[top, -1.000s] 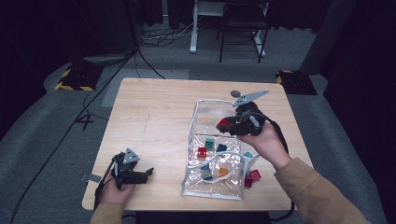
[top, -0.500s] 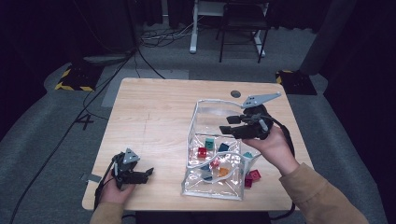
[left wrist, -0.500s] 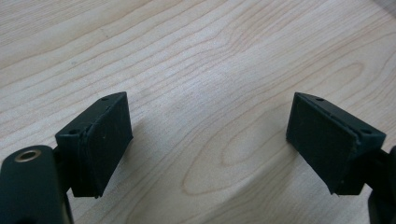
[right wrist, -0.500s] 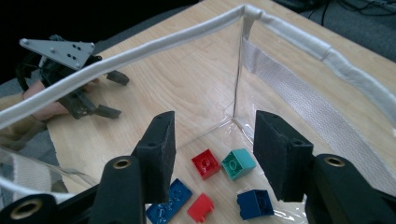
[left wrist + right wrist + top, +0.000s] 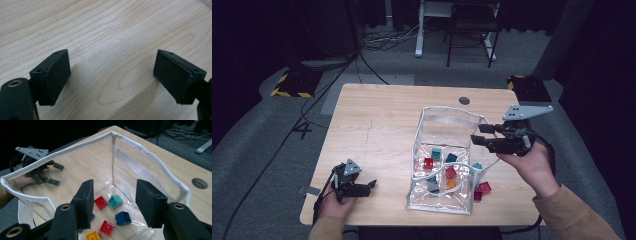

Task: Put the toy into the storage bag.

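One sign can be read: a big number 4 (image 5: 304, 131) drawn on the grey floor (image 5: 257, 150), just left of the counter (image 5: 377, 125). Yellow and black warning stripes (image 5: 287, 92) mark a floor plate farther back. Nothing else has words.

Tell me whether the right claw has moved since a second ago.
Yes. In the high view the right claw has drawn back to the right, from above the clear bag to its right rim, jaws just opened and empty.
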Tool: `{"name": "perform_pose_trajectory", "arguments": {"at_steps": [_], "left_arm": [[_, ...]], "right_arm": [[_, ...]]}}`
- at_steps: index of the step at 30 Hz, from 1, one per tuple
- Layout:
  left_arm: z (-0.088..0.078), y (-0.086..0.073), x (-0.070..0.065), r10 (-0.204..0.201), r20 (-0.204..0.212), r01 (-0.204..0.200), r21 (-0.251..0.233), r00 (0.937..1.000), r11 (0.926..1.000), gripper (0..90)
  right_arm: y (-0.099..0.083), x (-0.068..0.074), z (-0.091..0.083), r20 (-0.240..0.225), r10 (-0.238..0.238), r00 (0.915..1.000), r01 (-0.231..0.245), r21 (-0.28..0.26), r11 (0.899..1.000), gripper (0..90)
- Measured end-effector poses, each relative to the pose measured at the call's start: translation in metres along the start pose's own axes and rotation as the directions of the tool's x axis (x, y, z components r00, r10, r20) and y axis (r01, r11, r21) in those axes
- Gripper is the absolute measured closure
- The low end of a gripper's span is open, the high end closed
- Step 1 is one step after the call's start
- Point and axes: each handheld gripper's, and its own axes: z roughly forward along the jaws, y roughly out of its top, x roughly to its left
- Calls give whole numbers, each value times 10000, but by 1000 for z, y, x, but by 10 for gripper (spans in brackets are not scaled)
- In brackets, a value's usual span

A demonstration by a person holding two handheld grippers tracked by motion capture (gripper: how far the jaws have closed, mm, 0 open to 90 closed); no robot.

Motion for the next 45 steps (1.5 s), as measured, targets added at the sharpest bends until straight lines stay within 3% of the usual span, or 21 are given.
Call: {"name": "perform_pose_trajectory", "arguments": {"at_steps": [12, 25, 34, 45], "left_arm": [[0, 0, 1, 3, -21, -3, -11, 10000, 10000, 145], [1, 1, 1, -38, -61, 38, 0, 10000, 10000, 146], [1, 1, 1, -50, -68, 50, 9, 10000, 10000, 146], [1, 1, 1, -47, -74, 47, 10, 10000, 10000, 146]], "right_arm": [[-21, -24, -39, 896, 651, 9938, -621, -352, 9974, 487], [-43, -48, -69, 1783, 1360, 9745, -1267, -622, 9900, 484], [-69, -60, -54, 2417, 1580, 9574, -1559, -277, 9874, 482], [-108, -72, -19, 2593, 2012, 9446, -2135, 199, 9767, 483]]}}
